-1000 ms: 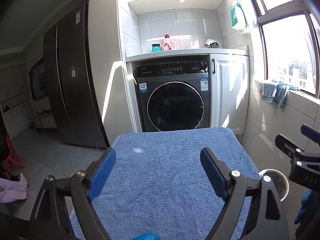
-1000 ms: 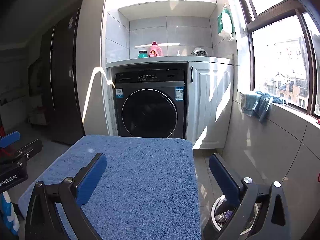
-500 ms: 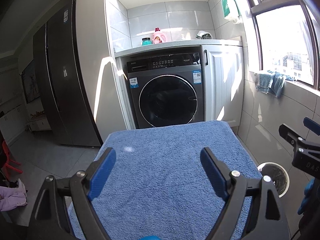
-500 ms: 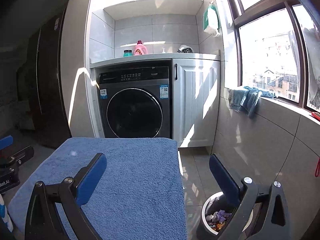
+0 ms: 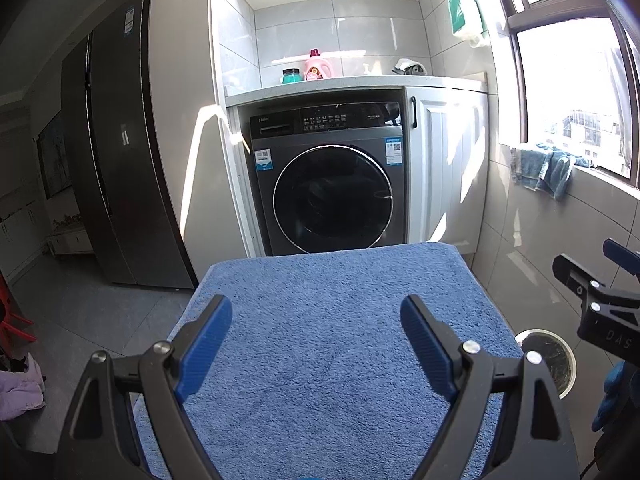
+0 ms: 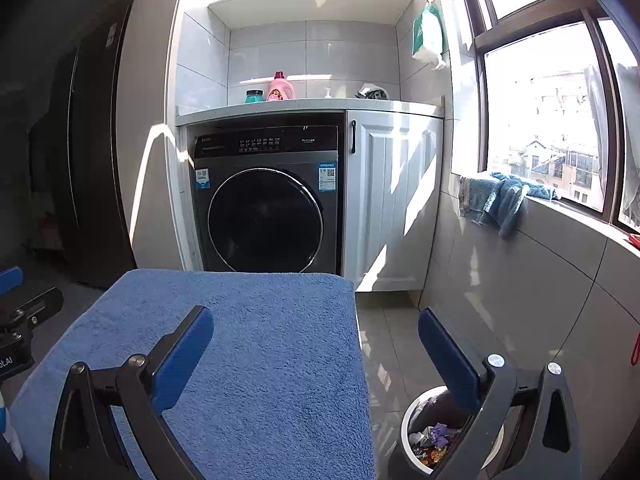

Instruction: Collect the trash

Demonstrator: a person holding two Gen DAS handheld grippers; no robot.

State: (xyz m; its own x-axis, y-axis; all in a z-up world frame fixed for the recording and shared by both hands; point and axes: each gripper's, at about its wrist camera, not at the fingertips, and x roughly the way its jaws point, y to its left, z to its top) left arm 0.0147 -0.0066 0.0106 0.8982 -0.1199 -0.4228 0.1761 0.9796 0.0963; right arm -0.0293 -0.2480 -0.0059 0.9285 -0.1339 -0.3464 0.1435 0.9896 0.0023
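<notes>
A round trash bin point(image 6: 424, 436) stands on the floor to the right of the table, with colourful wrappers inside; the bin point(image 5: 548, 356) also shows at the table's right edge in the left wrist view. My left gripper point(image 5: 316, 344) hangs open over the blue towel point(image 5: 332, 344) with nothing between its blue pads. Over the towel's right edge and the floor, my right gripper point(image 6: 316, 352) is open and empty too; its right finger point(image 6: 448, 360) covers part of the bin. No loose trash shows on the towel point(image 6: 256, 344).
A dark washing machine point(image 5: 328, 184) sits under a counter with a pink bottle point(image 5: 316, 65), next to a white cabinet point(image 5: 448, 168). A tall dark fridge point(image 5: 116, 168) stands at left. A blue cloth point(image 6: 496, 200) hangs on the windowsill at right.
Both grippers have drawn back from the washing machine, so more wall and counter shows. In the right wrist view the bin has come further into sight. The jaws have not moved.
</notes>
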